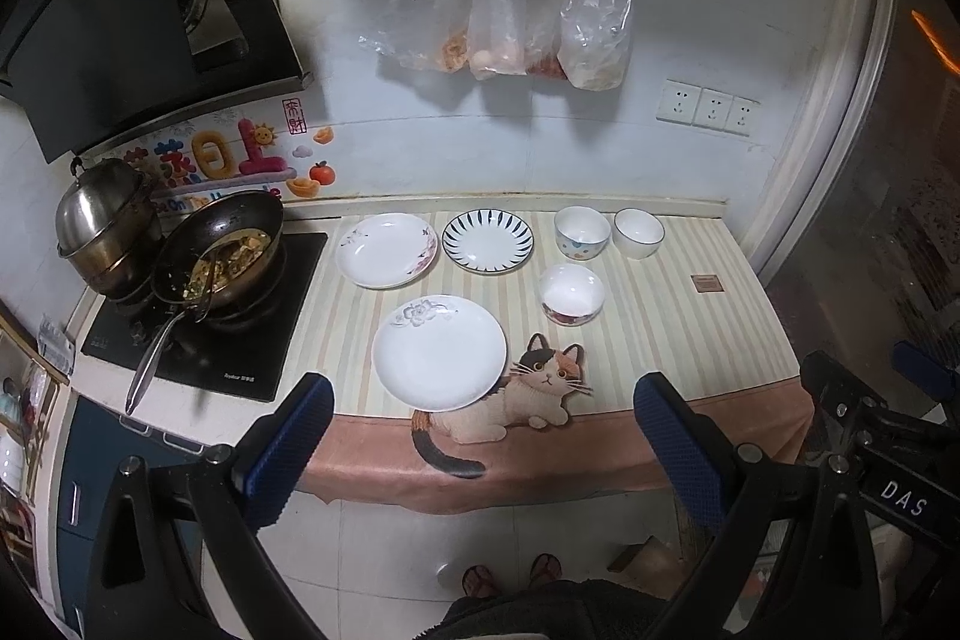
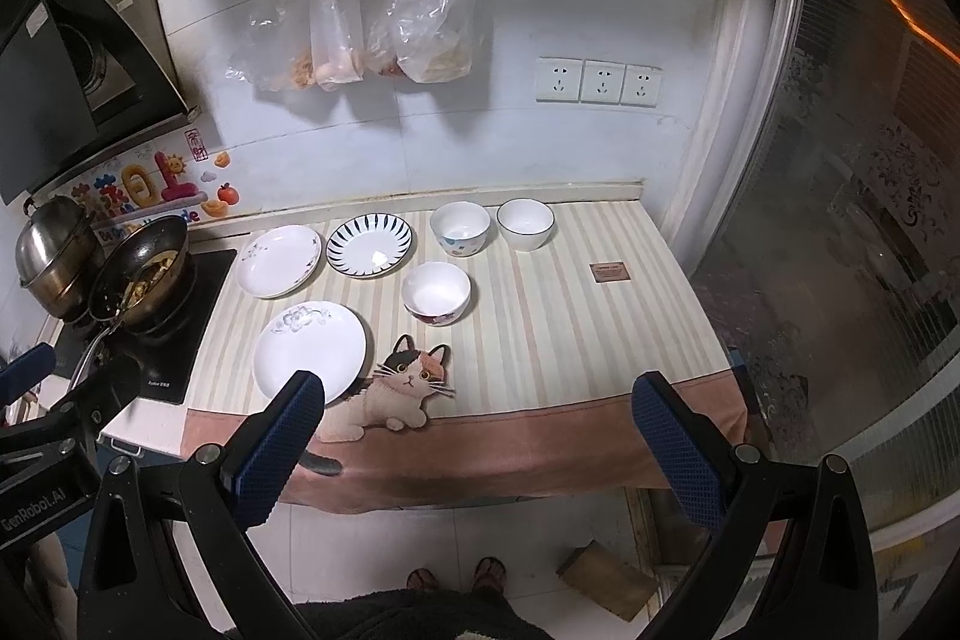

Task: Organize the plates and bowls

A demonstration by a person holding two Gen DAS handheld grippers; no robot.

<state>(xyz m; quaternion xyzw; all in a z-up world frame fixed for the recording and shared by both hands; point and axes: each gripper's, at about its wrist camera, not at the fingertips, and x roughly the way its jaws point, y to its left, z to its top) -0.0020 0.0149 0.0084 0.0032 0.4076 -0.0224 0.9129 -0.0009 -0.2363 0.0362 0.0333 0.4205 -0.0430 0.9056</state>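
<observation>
While both tongs hang back off the near edge of the bench [image 1: 690, 280], jaws spread wide and empty, no dish is yet touched: left tongs [image 1: 483, 436], right tongs [image 2: 477, 436]. Three plates sit left, apart; three bowls right. Judged: opening step. Next move calls for reaching the near plate [image 1: 439, 353], rim grip, then stacking.

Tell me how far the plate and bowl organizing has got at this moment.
Nothing looks done. Three plates, the near floral plate, the far-left plate and the blue-striped plate, lie apart on the striped cloth; three bowls stand separately. Both tongs, left and right, are open and empty, short of the counter. All stacking remains.
</observation>
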